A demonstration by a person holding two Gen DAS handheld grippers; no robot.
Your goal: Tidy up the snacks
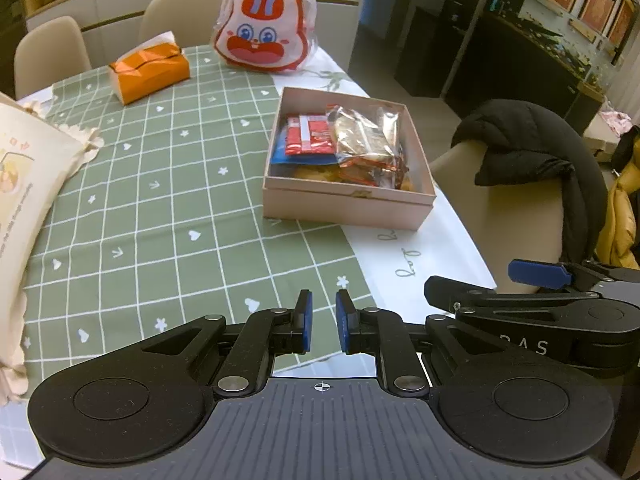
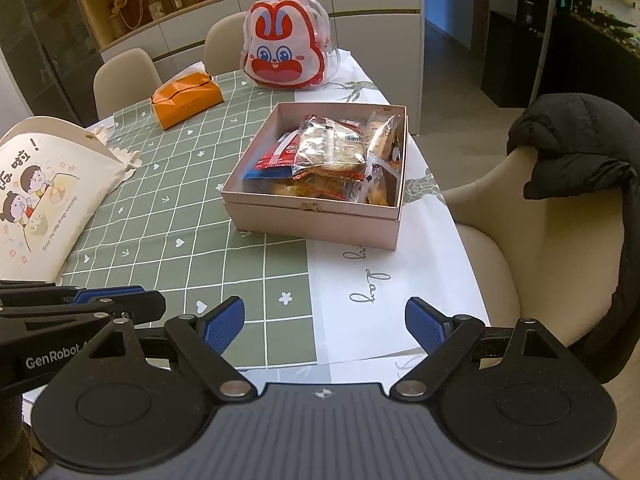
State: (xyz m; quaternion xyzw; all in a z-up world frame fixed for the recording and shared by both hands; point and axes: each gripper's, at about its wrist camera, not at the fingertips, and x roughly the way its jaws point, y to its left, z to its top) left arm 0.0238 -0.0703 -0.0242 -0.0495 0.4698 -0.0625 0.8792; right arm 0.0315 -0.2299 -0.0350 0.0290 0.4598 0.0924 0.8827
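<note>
An open pink box (image 1: 348, 196) (image 2: 312, 216) sits near the table's right edge and holds several wrapped snacks. Among them are a red packet (image 1: 308, 136) (image 2: 280, 156) and clear packets of biscuits (image 1: 364, 140) (image 2: 332, 152). My left gripper (image 1: 323, 320) hangs over the green checked cloth in front of the box, shut with nothing between its blue pads. My right gripper (image 2: 325, 324) stands open and empty over the cloth's white edge, to the right of the left one. Both are well short of the box.
A rabbit-faced plastic bag (image 1: 260, 28) (image 2: 284, 52) stands at the table's far end beside an orange tissue pack (image 1: 150, 70) (image 2: 188, 100). A cream printed bag (image 1: 24, 168) (image 2: 44, 192) lies at the left. A chair with a black jacket (image 1: 532, 148) (image 2: 580, 148) is to the right.
</note>
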